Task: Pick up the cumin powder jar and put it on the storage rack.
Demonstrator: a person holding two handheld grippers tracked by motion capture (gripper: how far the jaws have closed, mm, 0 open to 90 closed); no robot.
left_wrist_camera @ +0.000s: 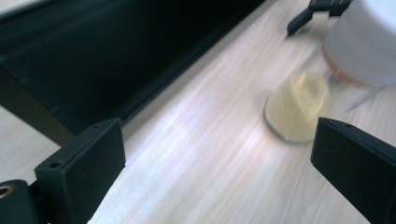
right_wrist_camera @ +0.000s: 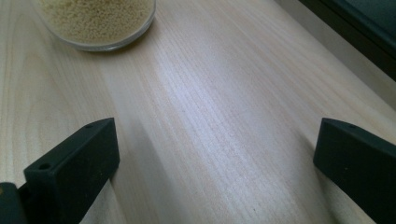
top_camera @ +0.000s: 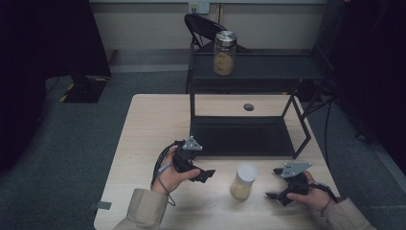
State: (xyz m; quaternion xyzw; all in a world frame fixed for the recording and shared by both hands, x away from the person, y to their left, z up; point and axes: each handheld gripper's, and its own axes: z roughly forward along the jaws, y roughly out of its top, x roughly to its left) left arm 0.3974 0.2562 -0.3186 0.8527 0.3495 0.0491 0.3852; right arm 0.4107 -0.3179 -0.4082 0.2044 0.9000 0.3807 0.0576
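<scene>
A glass jar of pale yellow grains with a white lid (top_camera: 243, 181) stands upright on the wooden table (top_camera: 143, 124) near its front edge. My left gripper (top_camera: 205, 175) is to its left, open, jaws pointing at it. My right gripper (top_camera: 274, 195) is to its right, open and empty. In the left gripper view the jar (left_wrist_camera: 303, 107) lies ahead between my wide jaws, apart from them. The right gripper view catches the jar's base (right_wrist_camera: 95, 21) at top left, well beyond the jaws. A second jar with a metal lid (top_camera: 224, 52) stands on the rack's top shelf.
A black metal two-level rack (top_camera: 249, 72) stands at the back of the table, its low shelf (top_camera: 239, 136) just behind the grippers. A round hole (top_camera: 248, 107) is in the tabletop. A black chair (top_camera: 201, 26) is behind the rack.
</scene>
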